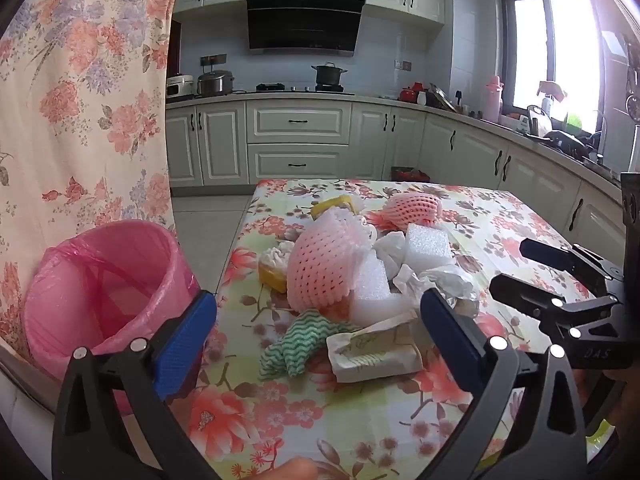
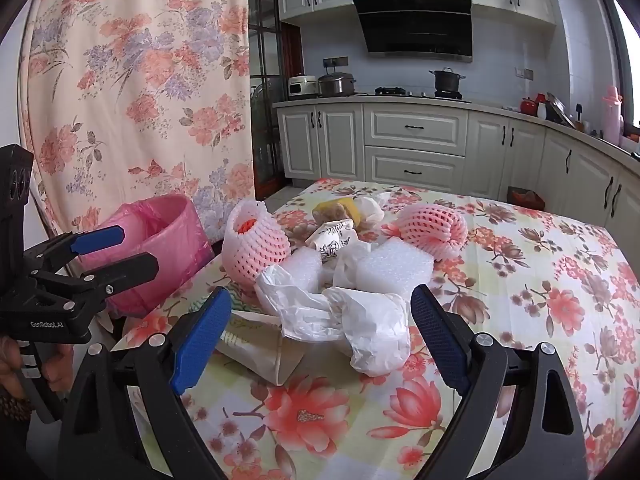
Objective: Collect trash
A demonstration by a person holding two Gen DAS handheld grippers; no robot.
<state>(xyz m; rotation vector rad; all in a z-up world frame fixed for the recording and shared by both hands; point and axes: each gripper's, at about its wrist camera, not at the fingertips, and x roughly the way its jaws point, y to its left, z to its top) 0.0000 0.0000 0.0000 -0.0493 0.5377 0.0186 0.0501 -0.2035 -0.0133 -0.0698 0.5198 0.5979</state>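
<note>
A heap of trash lies on the flowered tablecloth (image 1: 360,412): two pink foam fruit nets (image 1: 324,264) (image 2: 434,224), white foam blocks (image 2: 394,266), a crumpled white plastic bag (image 2: 348,320), a green wavy cloth (image 1: 296,340), a printed paper packet (image 1: 372,354) and a yellow sponge (image 1: 272,274). A pink bin (image 1: 108,292) with a pink liner stands off the table's left edge. My left gripper (image 1: 318,340) hangs open over the cloth and packet. My right gripper (image 2: 320,336) is open just short of the plastic bag. Neither touches anything.
A flowered curtain (image 1: 88,100) hangs behind the bin. Kitchen cabinets (image 1: 298,144) and a counter with pots run along the far wall and the right side. Bare tablecloth stretches to the right of the heap (image 2: 540,288). A hand (image 2: 12,364) holds the left gripper's handle.
</note>
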